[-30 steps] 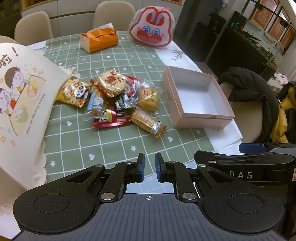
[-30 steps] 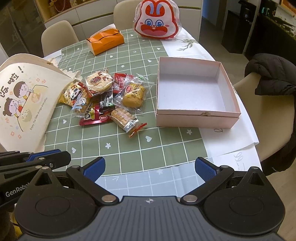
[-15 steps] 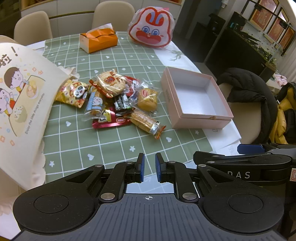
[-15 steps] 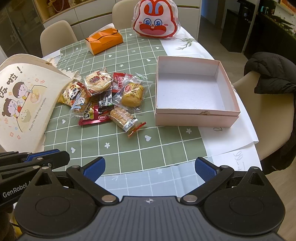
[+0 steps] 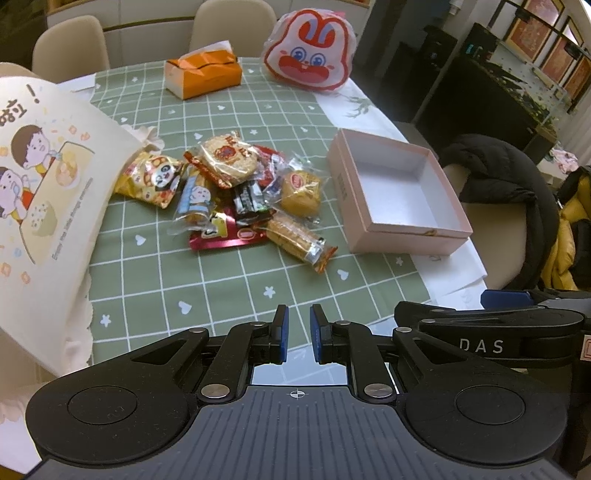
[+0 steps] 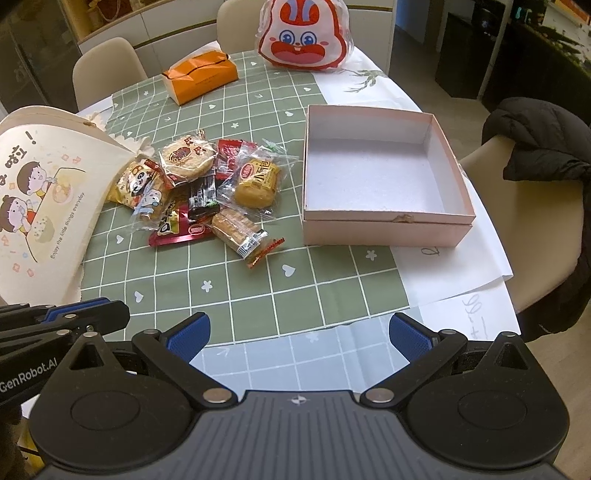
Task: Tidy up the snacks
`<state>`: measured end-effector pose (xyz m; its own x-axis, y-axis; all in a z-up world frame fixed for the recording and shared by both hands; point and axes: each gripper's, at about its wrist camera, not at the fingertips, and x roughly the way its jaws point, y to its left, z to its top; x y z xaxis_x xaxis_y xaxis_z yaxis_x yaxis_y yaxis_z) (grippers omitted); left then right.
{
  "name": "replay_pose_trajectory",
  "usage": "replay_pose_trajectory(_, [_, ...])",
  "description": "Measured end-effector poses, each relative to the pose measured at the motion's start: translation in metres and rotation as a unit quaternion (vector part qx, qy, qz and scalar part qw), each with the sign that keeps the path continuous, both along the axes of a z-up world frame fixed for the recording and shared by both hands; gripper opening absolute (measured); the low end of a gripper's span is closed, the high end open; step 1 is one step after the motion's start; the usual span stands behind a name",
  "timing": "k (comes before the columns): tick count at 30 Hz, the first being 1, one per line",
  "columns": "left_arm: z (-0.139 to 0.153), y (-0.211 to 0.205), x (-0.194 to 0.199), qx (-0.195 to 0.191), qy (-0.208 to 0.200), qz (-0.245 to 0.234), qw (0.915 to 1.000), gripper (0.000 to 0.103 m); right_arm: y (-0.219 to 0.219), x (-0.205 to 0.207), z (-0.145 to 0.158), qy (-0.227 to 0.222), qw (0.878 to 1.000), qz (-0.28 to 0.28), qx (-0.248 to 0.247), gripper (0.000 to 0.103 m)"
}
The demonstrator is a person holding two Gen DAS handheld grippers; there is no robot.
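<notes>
While both tools hover above the near edge of the table, the left gripper has its blue pads drawn almost together with nothing between them, and the right gripper stands with its jaws spread wide and empty. Just past them runs the green checked tablecloth, dotted with little white hearts and stars. Further out, in the middle of the cloth, sits the heap of snacks: a round rice cracker on top at the back, a yellow panda packet to the left, a golden cake in clear wrap to the right, a red foil pack at the front, and a long biscuit pack lying nearest us, its red end pointing toward the box. That box, the pink one, sits just right of the pile, lid off, white inside, nothing in it. On the left, a cream paper bag with cartoon children leans over the cloth's edge, touching the panda packet. At the far end, an orange tissue box and a rabbit-face bag stand well apart from the pile. A black jacket is draped on the chair at right.
</notes>
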<state>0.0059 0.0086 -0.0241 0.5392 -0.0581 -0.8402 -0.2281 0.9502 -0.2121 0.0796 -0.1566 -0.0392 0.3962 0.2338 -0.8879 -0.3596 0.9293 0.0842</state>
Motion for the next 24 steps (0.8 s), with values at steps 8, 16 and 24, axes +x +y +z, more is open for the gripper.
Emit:
replay_pose_trajectory(8, [-0.012,0.021,0.003,-0.022,0.003,0.022,0.9995,0.017,0.011,0.001,-0.004,-0.023,0.999,0.030,0.007,0.103])
replay_pose_trajectory(16, [-0.045,0.100,0.000,-0.055,-0.010,0.115,0.9917,0.019,0.063,-0.007,-0.036,-0.195,0.968,0.136,-0.081,0.103])
replay_pose_trajectory(24, [-0.068,0.193,0.025,-0.155,-0.056,0.184,0.9690,0.020,0.118,0.017,-0.030,-0.193,0.958,0.211,0.015,0.103])
